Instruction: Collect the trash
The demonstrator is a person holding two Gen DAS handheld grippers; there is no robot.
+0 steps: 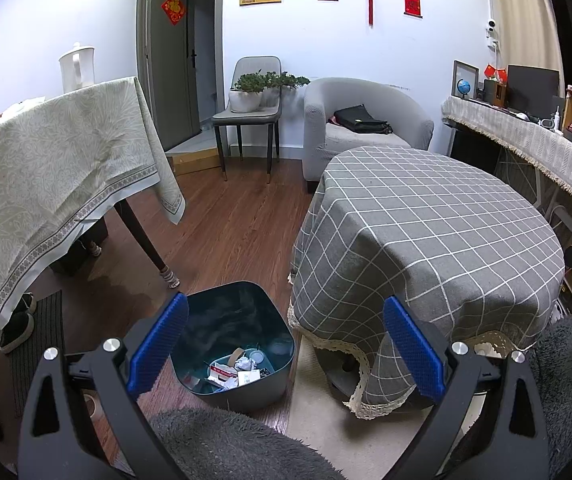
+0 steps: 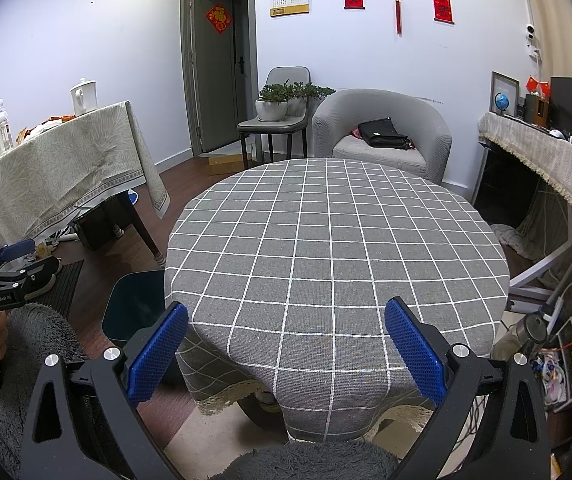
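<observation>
My left hand-held gripper (image 1: 286, 344) hangs spread and empty over the bin (image 1: 242, 344) on the floor beside the tabletop's (image 1: 426, 220) left edge; crumpled paper trash (image 1: 238, 370) lies inside. My right hand-held gripper (image 2: 286, 344), also spread, faces the bare checked tabletop, whose cloth hides most of the bin.

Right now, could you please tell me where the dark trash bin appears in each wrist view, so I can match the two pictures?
Left wrist view: the trash bin sits low and centre on the floor, trash visible inside, left of the checked round table.
Right wrist view: only the bin's rim shows at lower left, partly hidden by that table.
Shared landmark: the grey armchair behind the table.
</observation>
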